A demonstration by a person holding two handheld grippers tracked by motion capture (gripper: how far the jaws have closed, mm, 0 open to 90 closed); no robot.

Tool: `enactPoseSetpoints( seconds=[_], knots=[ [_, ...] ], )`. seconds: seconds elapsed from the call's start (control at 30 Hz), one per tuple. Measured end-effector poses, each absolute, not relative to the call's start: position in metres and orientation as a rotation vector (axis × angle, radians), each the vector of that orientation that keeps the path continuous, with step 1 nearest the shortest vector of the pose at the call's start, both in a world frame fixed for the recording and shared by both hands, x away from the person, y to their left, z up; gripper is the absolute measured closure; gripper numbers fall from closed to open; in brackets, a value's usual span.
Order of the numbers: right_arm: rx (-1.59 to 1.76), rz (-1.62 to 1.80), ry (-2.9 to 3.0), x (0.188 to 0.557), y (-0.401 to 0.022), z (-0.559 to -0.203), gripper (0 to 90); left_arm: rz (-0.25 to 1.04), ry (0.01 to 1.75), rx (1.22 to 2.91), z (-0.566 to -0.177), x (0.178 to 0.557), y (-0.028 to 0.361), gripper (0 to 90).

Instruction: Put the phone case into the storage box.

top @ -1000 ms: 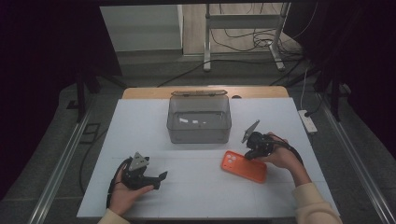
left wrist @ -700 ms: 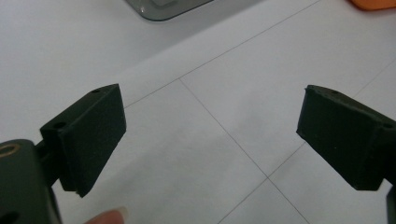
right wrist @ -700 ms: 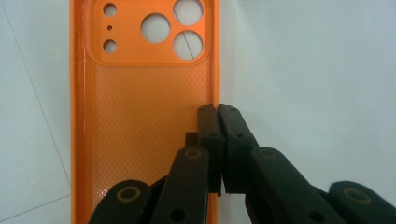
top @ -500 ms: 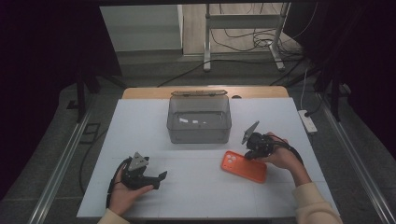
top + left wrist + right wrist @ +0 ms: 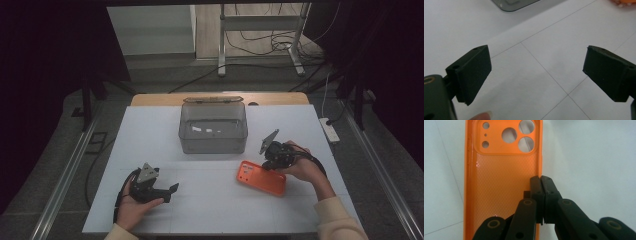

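Two tongs are at work over the white counter (image 5: 210, 210). The right tongs (image 5: 541, 195) are pressed together on the side wall of the orange phone case (image 5: 504, 185), which lies flat on the counter, open side up, its camera holes at the far end from them. The left tongs (image 5: 536, 72) stand spread wide over bare counter, pinching nothing; the case is well beyond their right jaw. A clear plastic box (image 5: 213, 127) sits farther off, between both tongs.
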State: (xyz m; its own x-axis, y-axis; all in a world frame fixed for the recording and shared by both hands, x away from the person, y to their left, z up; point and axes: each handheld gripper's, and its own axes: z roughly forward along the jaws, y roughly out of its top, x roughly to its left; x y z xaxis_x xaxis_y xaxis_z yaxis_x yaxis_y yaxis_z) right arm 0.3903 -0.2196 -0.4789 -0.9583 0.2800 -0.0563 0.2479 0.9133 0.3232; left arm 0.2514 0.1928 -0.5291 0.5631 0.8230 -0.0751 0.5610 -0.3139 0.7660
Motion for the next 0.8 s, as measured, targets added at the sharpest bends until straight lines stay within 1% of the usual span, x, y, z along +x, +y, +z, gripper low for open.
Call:
enactPoseSetpoints(
  seconds=[0.4, 0.8],
  knots=[
    [0.449, 0.599, 2.890, 0.386, -0.227, -0.456, 89.1, 0.422, 1.110, 2.014, -0.529, 0.251, 0.193, 8.1],
    [0.514, 0.683, 2.848, 0.384, -0.234, -0.442, 89.1, 0.417, 1.112, 2.012, -0.529, 0.252, 0.194, 8.3]
  ],
)
